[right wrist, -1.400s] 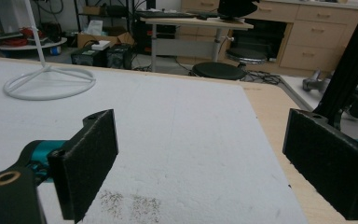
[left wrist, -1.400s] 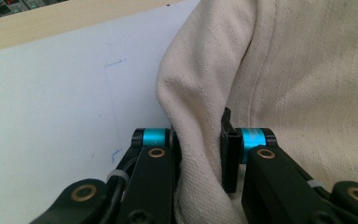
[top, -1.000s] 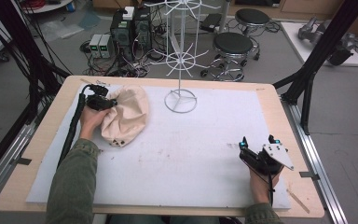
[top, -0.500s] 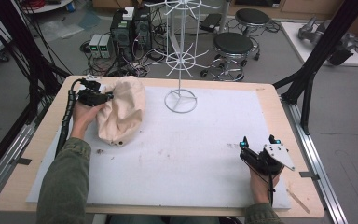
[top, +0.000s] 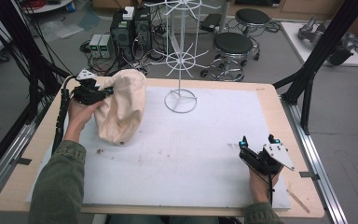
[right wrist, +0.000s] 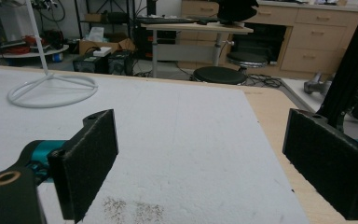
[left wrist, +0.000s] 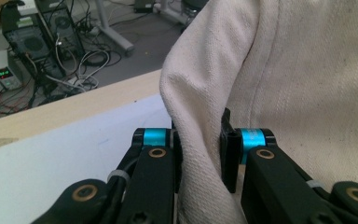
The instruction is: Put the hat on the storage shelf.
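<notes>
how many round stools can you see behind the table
2, both on the floor past the table's far edge in the high view: one stool just right of the white wire rack, another stool farther back near the top. Others may be hidden outside the view.

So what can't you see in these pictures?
- What the cream cloth thing really is, a bag or a hat: it is bunched up in the high view, and the left gripper view crops it.
- The top of the white wire rack: cut off by the high view's upper edge.
- The left gripper pads: cloth pinched between its jaws covers them.
- The brown specks on the white board: too small to name.
</notes>
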A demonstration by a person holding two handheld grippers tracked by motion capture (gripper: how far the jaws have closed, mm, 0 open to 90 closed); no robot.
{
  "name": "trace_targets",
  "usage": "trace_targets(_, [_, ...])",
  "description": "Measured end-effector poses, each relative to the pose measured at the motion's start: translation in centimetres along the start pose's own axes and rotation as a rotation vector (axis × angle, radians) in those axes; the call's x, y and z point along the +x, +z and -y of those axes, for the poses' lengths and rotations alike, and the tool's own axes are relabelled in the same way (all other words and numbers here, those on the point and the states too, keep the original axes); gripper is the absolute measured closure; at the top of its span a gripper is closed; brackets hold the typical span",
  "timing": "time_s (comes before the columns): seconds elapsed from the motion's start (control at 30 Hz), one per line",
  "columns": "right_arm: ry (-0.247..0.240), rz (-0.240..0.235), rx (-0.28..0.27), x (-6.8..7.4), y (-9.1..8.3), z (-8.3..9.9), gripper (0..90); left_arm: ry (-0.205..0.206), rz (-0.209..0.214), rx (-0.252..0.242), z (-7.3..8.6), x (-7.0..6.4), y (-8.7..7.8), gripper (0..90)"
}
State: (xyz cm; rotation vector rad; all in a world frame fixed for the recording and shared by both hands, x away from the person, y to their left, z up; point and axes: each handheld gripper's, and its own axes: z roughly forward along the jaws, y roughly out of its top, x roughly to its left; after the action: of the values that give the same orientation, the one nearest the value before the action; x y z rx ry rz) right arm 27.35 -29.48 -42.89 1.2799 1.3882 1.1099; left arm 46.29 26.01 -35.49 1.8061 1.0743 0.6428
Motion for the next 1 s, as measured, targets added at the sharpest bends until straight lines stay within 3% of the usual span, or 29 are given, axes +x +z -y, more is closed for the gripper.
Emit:
trace_targets(0.6, [-0.002, 0.001, -0.009, 0.0, -0.1, 0.0, 9.3, -0.053, 0.09, -0.215, -1.8, -0.2, -4.3, 80.5])
trace_targets(0.77, [0.001, -0.005, -0.011, 0.1, 0.0, 0.0, 9.3, -0.089, 0.119, -0.287, -2.2, -0.2, -5.3, 80.4])
trace_targets(0.9, [0.002, -0.005, -0.011, 0.1, 0.0, -0.1, 9.3, -0.11, 0.149, -0.347, -2.4, -0.2, -5.9, 80.4])
trace_targets(1.0, [0.002, -0.008, -0.012, 0.1, 0.1, -0.1, 9.3, -0.128, 0.203, -0.39, -2.6, -0.2, -6.2, 80.4])
